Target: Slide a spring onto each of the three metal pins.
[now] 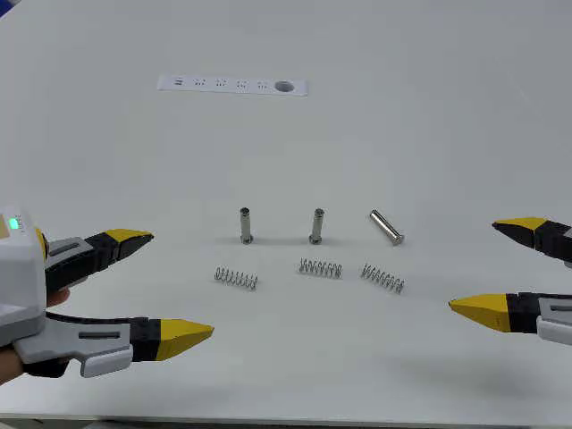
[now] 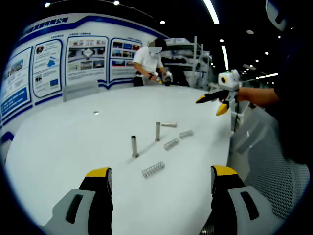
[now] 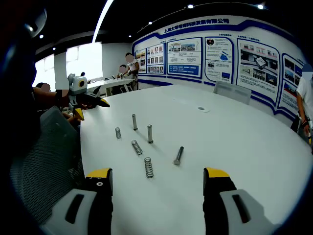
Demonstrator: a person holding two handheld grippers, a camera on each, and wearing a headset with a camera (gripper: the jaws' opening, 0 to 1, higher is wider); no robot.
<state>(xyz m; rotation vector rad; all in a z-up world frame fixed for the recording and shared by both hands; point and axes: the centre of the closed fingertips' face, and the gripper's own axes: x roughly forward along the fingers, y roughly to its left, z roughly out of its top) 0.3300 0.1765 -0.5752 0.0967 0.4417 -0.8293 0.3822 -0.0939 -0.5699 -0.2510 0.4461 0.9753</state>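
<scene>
Three metal pins rest on the white table: the left pin point(image 1: 246, 225) and middle pin point(image 1: 317, 226) stand upright, the right pin point(image 1: 387, 227) lies on its side. In front of them lie three springs, left point(image 1: 236, 278), middle point(image 1: 320, 267) and right point(image 1: 382, 277). My left gripper point(image 1: 169, 284) hovers open at the left, its yellow-tipped jaws wide apart and holding nothing. My right gripper point(image 1: 487, 264) is open at the right edge, also holding nothing. The left gripper view has the nearest spring point(image 2: 153, 169) and upright pin point(image 2: 134, 146) ahead; the right gripper view has the lying pin point(image 3: 178, 155) and a spring point(image 3: 148, 167).
A white power strip point(image 1: 232, 85) lies flat at the back of the table. The table's near edge point(image 1: 268, 418) runs just below the grippers. People stand at another table point(image 2: 151, 61) in the background.
</scene>
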